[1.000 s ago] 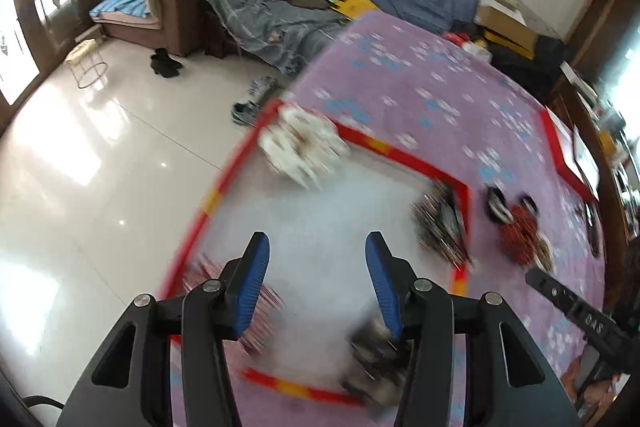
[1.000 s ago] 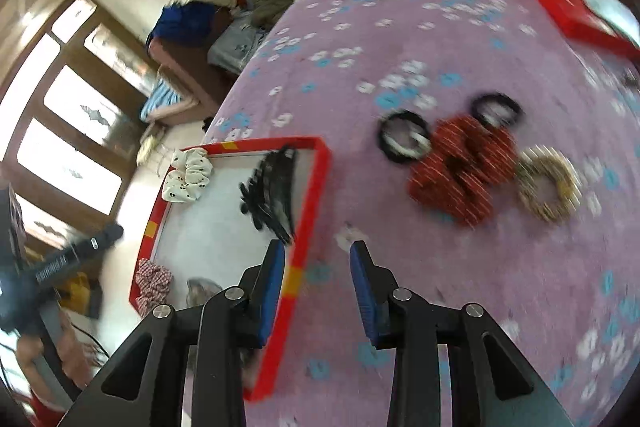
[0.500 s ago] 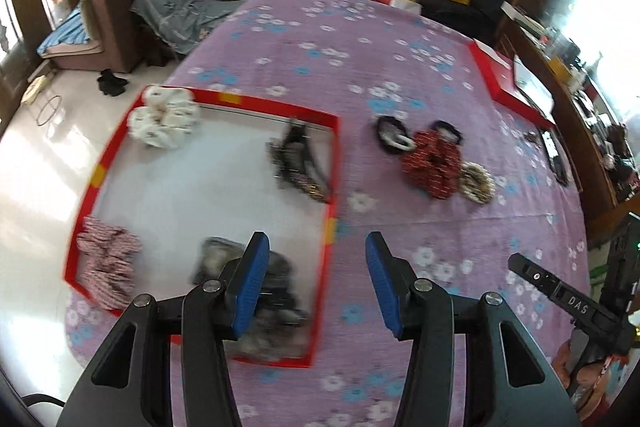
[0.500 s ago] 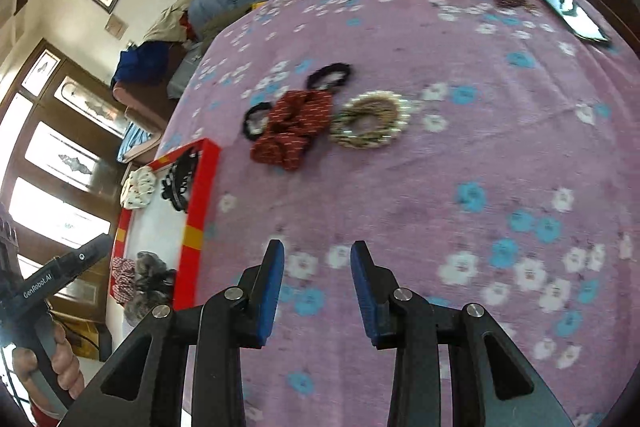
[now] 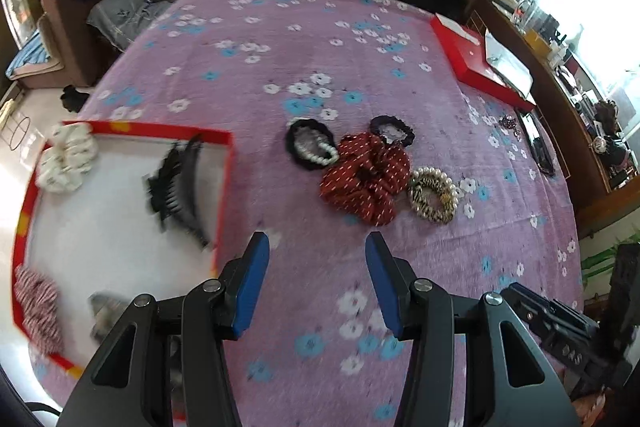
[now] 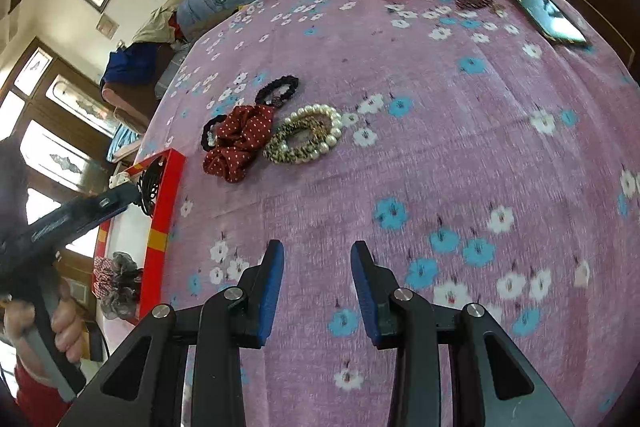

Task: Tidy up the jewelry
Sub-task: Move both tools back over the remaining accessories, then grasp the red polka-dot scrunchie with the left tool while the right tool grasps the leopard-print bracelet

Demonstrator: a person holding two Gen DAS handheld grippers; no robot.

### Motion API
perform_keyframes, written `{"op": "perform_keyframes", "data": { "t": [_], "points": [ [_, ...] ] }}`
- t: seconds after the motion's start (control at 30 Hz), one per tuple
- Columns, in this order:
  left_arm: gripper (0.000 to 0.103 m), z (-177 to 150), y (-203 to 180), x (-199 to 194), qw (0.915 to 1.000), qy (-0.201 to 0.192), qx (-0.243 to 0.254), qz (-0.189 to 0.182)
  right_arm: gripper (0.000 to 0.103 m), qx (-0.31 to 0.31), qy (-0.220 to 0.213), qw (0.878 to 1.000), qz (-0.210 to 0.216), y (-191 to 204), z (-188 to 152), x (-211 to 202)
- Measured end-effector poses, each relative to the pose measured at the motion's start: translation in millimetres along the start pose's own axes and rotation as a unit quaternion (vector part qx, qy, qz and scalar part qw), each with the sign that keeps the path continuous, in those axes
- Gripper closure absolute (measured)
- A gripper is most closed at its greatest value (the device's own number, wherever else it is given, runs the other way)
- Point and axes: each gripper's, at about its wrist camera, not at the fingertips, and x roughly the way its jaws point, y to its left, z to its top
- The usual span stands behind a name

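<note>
Landmark: red-rimmed, white-floored shallow tray [image 5: 224,163], lying on the purple flower-print cloth [image 5: 280,47].

Inside the tray: cream fabric scrunchie [image 5: 66,157] in the far corner; black plastic claw clip [image 5: 180,179] against the rim nearest the loose pile; red-and-white patterned scrunchie [image 5: 36,303] and grey gauzy scrunchie [image 5: 106,307] at the near end. These appear already sorted.

Outside the tray, well apart from its rim, clustered and touching: dark red white-dotted fabric scrunchie [image 5: 366,179]; black hair tie with pearl beads [image 5: 310,143]; small black frilled hair tie [image 5: 392,131]; pearl-and-leopard-print scrunchie [image 5: 434,193]. Judged still to be moved in.

Left gripper [image 5: 316,281]: fingers apart, empty, aimed at the pile, likely to collect an item.

Right gripper [image 6: 316,287]: fingers apart, empty, above bare cloth.
</note>
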Motion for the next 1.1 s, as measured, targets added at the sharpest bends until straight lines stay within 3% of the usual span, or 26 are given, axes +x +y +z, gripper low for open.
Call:
{"op": "perform_keyframes", "data": {
  "t": [0.3, 0.67, 0.7, 0.73, 0.77, 0.8, 0.83, 1.1],
  "points": [
    [0.055, 31, -1, 71, 0.999, 0.039, -0.01, -0.017, 0.06, -0.105, -0.008, 0.994, -0.007, 36, 39, 32],
    [0.055, 38, -11, 109, 0.9974, 0.066, 0.0, -0.029, 0.058, -0.2, 0.016, 0.978, -0.052, 61, 55, 85],
    [0.06, 38, -12, 109, 0.9978, 0.061, 0.0, -0.028, 0.058, -0.205, 0.017, 0.977, -0.055, 62, 54, 87],
    [0.078, 37, -12, 109, 0.9977, 0.062, 0.0, -0.029, 0.064, -0.209, 0.02, 0.976, -0.058, 63, 53, 89],
    [0.088, 36, -12, 110, 0.9971, 0.069, -0.002, -0.033, 0.072, -0.212, 0.022, 0.975, -0.062, 63, 52, 91],
    [0.095, 35, -11, 109, 0.9967, 0.073, -0.004, -0.036, 0.092, -0.211, 0.025, 0.975, -0.065, 62, 51, 93],
    [0.095, 33, -11, 106, 0.9969, 0.071, -0.007, -0.034, 0.098, -0.208, 0.032, 0.976, -0.065, 61, 51, 94],
    [0.097, 7, -9, 59, 0.9963, 0.055, -0.028, -0.059, 0.101, -0.123, 0.041, 0.991, -0.03, 35, 38, 68]
  ]
}}
